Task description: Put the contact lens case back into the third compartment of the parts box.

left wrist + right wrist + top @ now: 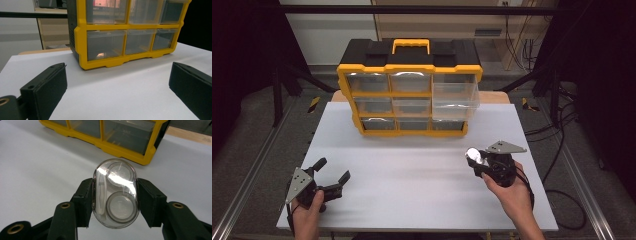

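On the white table [412, 200], seen from the high view:

Organiser: a yellow-and-black drawer cabinet [409, 87] stands at 12 o'clock, near the far edge, with nine clear drawers in three rows.

Open drawer: the middle-row drawer at the cabinet's right end [455, 100] is pulled out towards the person and looks empty; the others sit flush.

Held item: a small clear oval case [115, 196], with two round wells and a thin white tool inside, is clamped across its width between the two pads.

Right gripper [475, 159]: at 4 o'clock, raised off the table, closed on the clear oval case, which points towards the cabinet.

Left gripper [332, 176]: at 8 o'clock, low over the table, jaws wide apart and empty, facing the cabinet's lower drawers.

Done, as judged: drawer opened; case picked up and clear of the surface.

Left, as judged: carry the case to the open drawer at 1 o'clock, lower it in, release, then push the drawer shut. The case is well apart from the drawer.
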{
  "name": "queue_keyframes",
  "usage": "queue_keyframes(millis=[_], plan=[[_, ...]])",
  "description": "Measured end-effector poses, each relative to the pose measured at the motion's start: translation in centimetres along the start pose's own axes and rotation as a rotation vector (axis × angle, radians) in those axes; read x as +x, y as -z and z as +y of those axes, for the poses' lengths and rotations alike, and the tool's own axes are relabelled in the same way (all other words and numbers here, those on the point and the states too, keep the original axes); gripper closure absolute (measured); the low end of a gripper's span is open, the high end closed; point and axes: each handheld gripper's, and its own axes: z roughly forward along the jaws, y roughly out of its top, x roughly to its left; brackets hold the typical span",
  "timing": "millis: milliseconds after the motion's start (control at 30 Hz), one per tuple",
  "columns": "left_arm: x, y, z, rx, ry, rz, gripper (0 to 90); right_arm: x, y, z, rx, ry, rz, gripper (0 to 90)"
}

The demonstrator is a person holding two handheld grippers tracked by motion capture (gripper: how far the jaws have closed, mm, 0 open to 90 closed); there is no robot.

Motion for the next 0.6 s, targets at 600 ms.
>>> queue_keyframes(millis=[600], plan=[[0.0,0.0,0.0,-0.003,0.000,0.003,1.4,-1.2,2.6,2.5,-0.050,0.010,-0.030,49.2]])
